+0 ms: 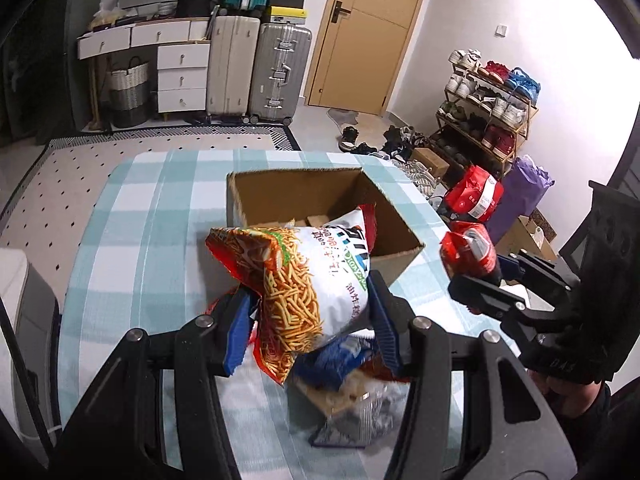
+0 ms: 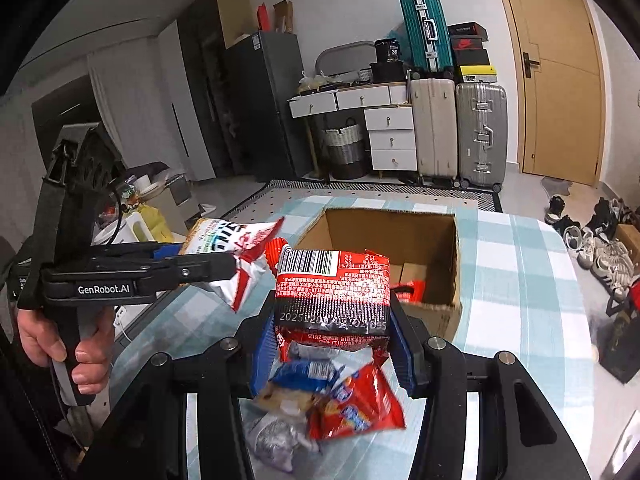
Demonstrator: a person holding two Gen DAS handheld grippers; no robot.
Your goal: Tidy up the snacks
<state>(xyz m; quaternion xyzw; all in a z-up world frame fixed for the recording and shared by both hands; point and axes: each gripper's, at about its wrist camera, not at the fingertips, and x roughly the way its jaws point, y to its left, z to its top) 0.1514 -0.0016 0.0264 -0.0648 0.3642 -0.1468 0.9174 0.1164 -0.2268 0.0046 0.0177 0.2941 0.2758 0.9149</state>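
Observation:
My left gripper (image 1: 310, 322) is shut on a white and orange noodle-snack bag (image 1: 304, 280), held above the table in front of the open cardboard box (image 1: 394, 222). It also shows in the right wrist view (image 2: 228, 256). My right gripper (image 2: 332, 340) is shut on a red and black snack packet (image 2: 334, 296), held near the box (image 2: 444, 312), which holds a few items. The packet shows at the right of the left wrist view (image 1: 470, 254). Several loose snack bags (image 2: 340, 400) lie on the checked tablecloth (image 1: 140, 240) below both grippers.
Suitcases (image 1: 256, 68), a white drawer unit (image 1: 182, 76) and a wooden door (image 1: 368, 32) stand at the far wall. A shoe rack (image 1: 486, 108) and bags sit to the right of the table. A grey appliance (image 1: 24, 320) stands at the table's left.

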